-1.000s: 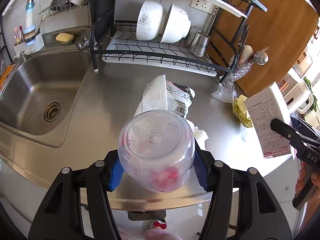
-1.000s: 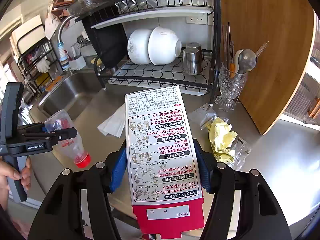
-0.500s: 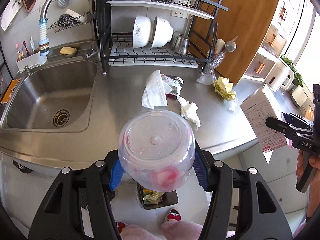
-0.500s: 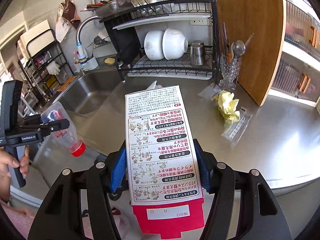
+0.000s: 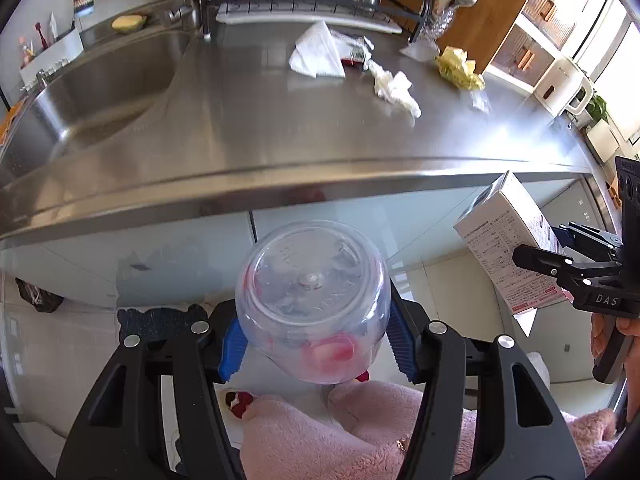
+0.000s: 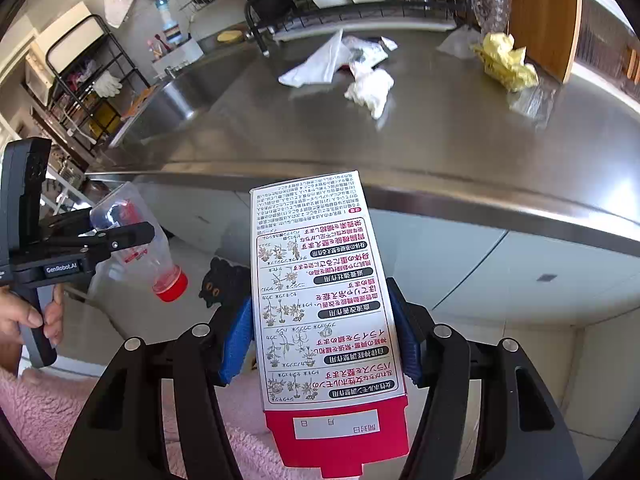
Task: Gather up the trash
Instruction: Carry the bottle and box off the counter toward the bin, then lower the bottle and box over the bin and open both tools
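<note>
Carrying, left wrist view: left gripper (image 5: 314, 346) pinches a clear plastic bottle (image 5: 313, 307) across its body, blue pads pressed on either flank
Bottle axis: along the fingers, base toward the lens, red cap (image 5: 333, 354) pointing down and away
Bottle position: off the steel counter (image 5: 280, 120), below its front edge, over the floor and pink sleeves
Bin: not visible in this view (drop point cannot be placed)
Right wrist view: right gripper (image 6: 322, 344) clamped on a printed carton (image 6: 320, 292), pads on both long edges
Carton axis: lengthwise along the fingers, red end nearest the lens
Carton position: also below the counter edge, beside the bottle
Left on counter: white tissue wad (image 6: 370, 90), yellow crumpled paper (image 6: 506, 62), flat wrappers
Judgement: both loads ready for release downward; neither hand free for the remaining litter
</note>
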### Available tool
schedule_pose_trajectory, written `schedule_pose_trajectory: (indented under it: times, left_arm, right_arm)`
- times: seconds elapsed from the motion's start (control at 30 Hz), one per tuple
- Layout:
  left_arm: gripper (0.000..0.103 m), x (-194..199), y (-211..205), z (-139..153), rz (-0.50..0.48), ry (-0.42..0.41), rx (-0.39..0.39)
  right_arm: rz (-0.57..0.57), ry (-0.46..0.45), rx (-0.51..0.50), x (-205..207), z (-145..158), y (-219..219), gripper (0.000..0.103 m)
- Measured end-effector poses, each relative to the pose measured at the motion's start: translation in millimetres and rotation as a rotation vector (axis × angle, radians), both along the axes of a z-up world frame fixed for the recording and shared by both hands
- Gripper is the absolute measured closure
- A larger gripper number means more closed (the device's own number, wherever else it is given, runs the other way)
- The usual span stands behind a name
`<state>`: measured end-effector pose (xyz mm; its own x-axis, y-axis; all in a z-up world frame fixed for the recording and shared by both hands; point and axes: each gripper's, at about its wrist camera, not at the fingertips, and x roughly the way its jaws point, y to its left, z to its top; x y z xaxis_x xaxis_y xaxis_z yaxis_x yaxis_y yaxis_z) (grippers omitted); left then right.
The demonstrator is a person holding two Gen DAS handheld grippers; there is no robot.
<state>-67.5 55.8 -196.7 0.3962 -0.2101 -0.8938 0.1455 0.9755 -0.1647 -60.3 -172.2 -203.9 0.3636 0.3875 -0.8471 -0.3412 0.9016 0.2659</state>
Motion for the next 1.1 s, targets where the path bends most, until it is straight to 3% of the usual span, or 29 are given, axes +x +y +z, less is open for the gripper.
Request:
schedule_pose_trajectory:
  times: [0.4, 0.6, 1.1]
  left_arm:
    - [0.047, 0, -10, -117, -0.023, 0.154, -0.017]
    - [0.047, 13, -12, -166, -0.022, 0.174, -0.024]
    - [0.047, 43, -28, -264, -0.032, 0.267, 0.037]
  right_arm:
    - [-0.092, 0.177, -0.052, 8, -117, 13, 0.041]
    - [-0.107, 0.255, -0.070, 14, -175, 24, 0.041]
    - [-0.269, 0.378, -0.055, 40, -270, 38, 0.041]
